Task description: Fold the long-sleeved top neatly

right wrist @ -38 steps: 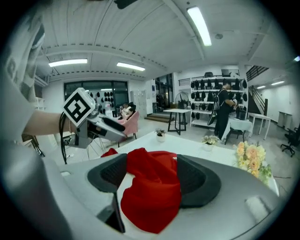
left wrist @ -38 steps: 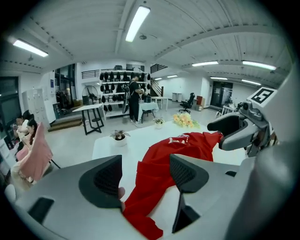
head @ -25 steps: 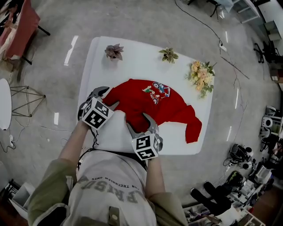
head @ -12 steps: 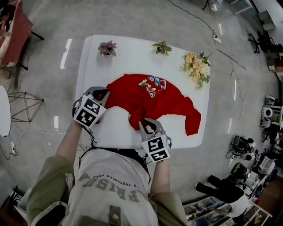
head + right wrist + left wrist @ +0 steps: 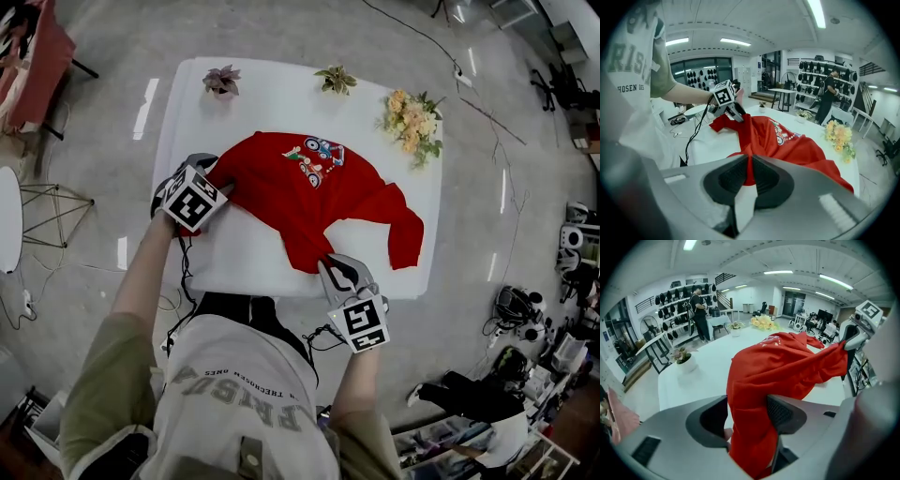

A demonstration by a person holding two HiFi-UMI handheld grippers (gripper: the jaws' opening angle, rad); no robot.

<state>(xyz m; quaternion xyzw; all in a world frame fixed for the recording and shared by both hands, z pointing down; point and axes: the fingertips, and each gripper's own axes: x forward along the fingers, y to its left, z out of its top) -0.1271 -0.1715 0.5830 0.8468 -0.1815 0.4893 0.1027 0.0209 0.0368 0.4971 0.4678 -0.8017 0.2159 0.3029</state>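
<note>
The red long-sleeved top (image 5: 314,202), with a cartoon print (image 5: 314,155), lies on the white table (image 5: 272,108). My left gripper (image 5: 217,180) is at the top's left corner. In the left gripper view its jaws (image 5: 747,416) stand apart with a thick fold of red cloth (image 5: 754,394) running between them; they have just been opening. My right gripper (image 5: 328,265) is at the table's near edge. It has just closed and is shut on the top's hem (image 5: 749,161), and the cloth stretches from it toward the left gripper (image 5: 725,104). One sleeve (image 5: 405,239) lies at the right.
Two small potted plants (image 5: 221,81) (image 5: 336,80) and a bunch of yellow flowers (image 5: 410,122) stand along the table's far edge. A person (image 5: 698,310) stands by shelves in the background. Cables and gear lie on the floor around the table.
My right gripper closed on the hem and pulled it right, toward the table's near edge, which stretched the top out. My left gripper stayed at the left corner.
</note>
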